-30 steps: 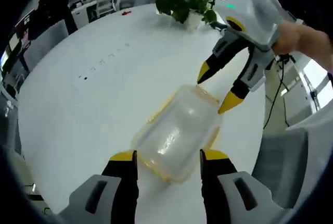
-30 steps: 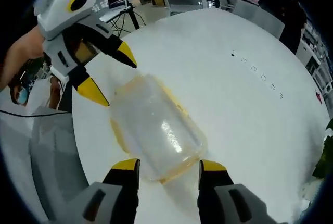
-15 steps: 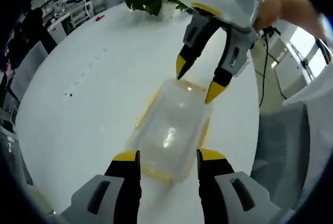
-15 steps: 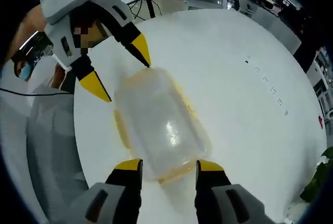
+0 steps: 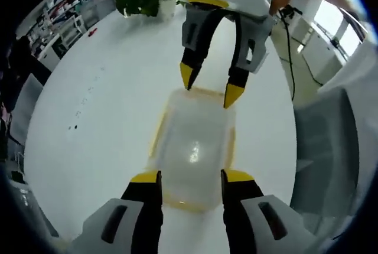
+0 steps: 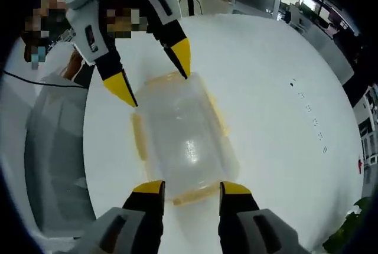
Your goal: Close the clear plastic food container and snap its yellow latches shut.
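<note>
Left gripper (image 5: 189, 177) & right gripper (image 6: 184, 186), jaws apart, straddle opposite ends of the container (image 5: 193, 147) on the table (image 5: 106, 88); looks light, slick, flexy—press at yellow latches (image 6: 139, 137).

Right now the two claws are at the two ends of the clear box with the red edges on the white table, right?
Not quite: the edges are yellow, not red. The left gripper view shows the clear box with yellow latches along its sides. The rest holds: it sits on the white table, with the left claw at one end and the right claw at the other.
</note>
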The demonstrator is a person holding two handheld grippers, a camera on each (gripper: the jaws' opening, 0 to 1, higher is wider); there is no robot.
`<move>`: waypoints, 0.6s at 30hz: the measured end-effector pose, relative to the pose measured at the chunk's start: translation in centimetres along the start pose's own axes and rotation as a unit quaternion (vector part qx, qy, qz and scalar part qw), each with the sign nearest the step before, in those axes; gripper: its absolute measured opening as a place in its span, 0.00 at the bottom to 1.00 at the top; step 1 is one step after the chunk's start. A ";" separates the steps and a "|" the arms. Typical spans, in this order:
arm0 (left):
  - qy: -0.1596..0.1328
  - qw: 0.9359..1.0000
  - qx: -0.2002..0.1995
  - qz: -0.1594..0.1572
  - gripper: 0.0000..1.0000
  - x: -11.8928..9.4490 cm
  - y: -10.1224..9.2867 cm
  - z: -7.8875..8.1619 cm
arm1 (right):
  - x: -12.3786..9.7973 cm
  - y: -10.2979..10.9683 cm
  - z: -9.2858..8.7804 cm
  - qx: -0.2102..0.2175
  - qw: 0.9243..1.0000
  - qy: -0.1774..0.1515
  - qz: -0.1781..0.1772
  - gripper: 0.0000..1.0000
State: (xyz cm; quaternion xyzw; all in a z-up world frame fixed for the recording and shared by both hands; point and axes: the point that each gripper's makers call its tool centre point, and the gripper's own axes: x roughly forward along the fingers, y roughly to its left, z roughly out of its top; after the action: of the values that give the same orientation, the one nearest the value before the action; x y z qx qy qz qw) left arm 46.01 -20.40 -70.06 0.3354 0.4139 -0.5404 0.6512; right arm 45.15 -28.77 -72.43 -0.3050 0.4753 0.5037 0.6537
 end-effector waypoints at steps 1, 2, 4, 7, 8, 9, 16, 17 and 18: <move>0.000 1.000 0.004 -0.001 0.37 0.1 0.0 0.0 | 0.0 0.0 0.1 -0.006 1.000 -0.002 -0.001 0.33; 0.003 1.000 0.010 -0.001 0.37 0.2 0.0 0.1 | 0.0 0.0 0.5 -0.014 1.000 -0.008 0.001 0.33; 0.005 1.000 0.018 -0.005 0.37 0.3 -0.2 0.1 | 0.1 0.1 1.0 -0.020 1.000 -0.016 0.002 0.33; 0.010 1.000 0.020 -0.007 0.37 0.5 -0.2 -0.1 | 0.3 0.4 1.3 -0.032 0.999 -0.013 0.006 0.33; 0.010 1.000 0.021 -0.007 0.36 0.6 -0.2 -0.1 | 0.3 0.4 1.5 -0.040 0.999 -0.016 0.004 0.31; 0.010 1.000 0.022 -0.006 0.36 0.6 -0.2 -0.1 | 0.3 0.4 1.9 -0.044 0.999 -0.020 0.004 0.30; 0.006 0.999 0.031 -0.006 0.36 0.7 -0.4 0.1 | 0.9 1.0 3.8 -0.058 0.997 -0.040 0.016 0.31; 0.004 0.999 0.031 -0.006 0.36 0.6 -0.4 0.2 | 0.9 1.1 4.0 -0.059 0.997 -0.043 0.018 0.31; 0.002 1.000 0.030 -0.007 0.36 0.6 -0.4 0.3 | 1.1 1.2 4.2 -0.060 0.997 -0.046 0.021 0.32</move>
State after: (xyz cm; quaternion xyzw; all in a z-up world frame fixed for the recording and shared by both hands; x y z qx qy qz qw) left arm 45.74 -21.03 -70.50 0.3528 0.4013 -0.5566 0.6362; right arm 45.34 -24.29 -71.77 -0.3101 0.4197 0.5589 0.6444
